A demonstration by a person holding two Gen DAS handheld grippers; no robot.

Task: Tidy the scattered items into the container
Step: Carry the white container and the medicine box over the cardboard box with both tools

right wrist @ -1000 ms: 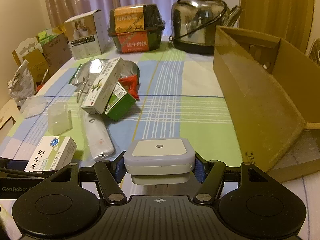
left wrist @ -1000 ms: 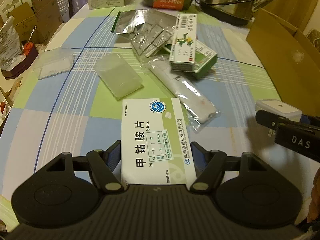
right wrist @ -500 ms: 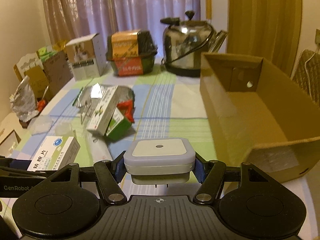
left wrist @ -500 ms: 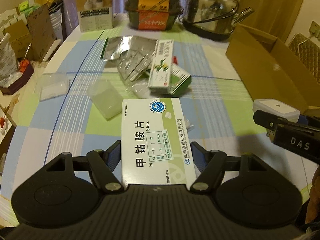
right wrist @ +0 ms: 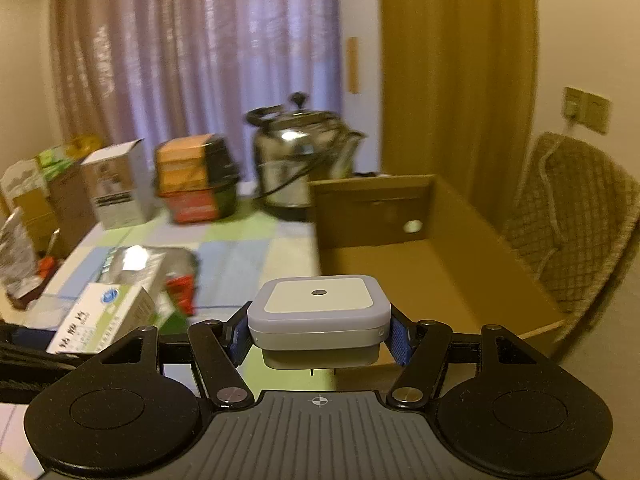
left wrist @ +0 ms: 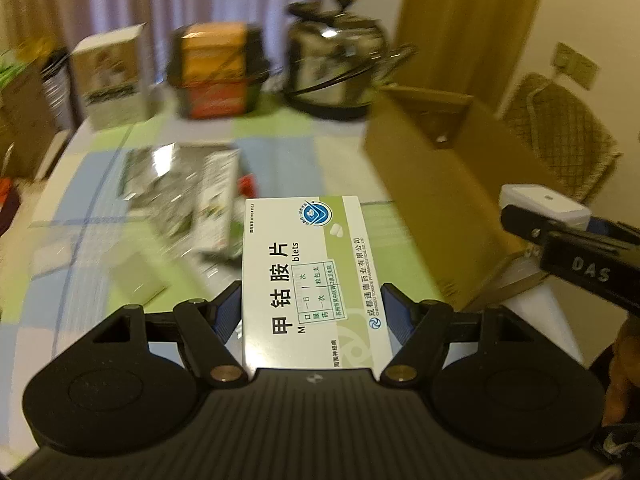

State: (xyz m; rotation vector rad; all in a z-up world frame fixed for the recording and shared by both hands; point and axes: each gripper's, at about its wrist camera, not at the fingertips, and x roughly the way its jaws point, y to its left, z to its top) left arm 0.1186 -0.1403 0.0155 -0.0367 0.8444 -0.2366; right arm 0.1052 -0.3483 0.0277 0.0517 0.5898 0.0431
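- Both grippers have risen and swung toward the cardboard box (right wrist: 440, 280) since a second ago, so the surface (left wrist: 280, 160) now lies lower and blurred beneath them.
- Between the left fingers (left wrist: 228, 312) a white-and-green tablet box (left wrist: 312, 276) is clamped flat, its printed face up, sticking out forward past the tips.
- Between the right fingers (right wrist: 400, 340) a small square white device (right wrist: 319, 320) with a dot in its top is clamped by its sides.
- Right of the left fingers, the right gripper (left wrist: 560, 236) shows with the device at its tip, over the near corner of the cardboard box.
- Ahead of the right fingers and to their right the open box stands with bare bottom.
- Ahead of the left fingers and to their left, foil packets (left wrist: 160, 176) and a green-and-white carton (left wrist: 216, 208) lie scattered on the surface.
- Farthest off stand a steel kettle (right wrist: 300, 160), an orange-topped black container (right wrist: 196, 180) and a white carton (right wrist: 116, 184).
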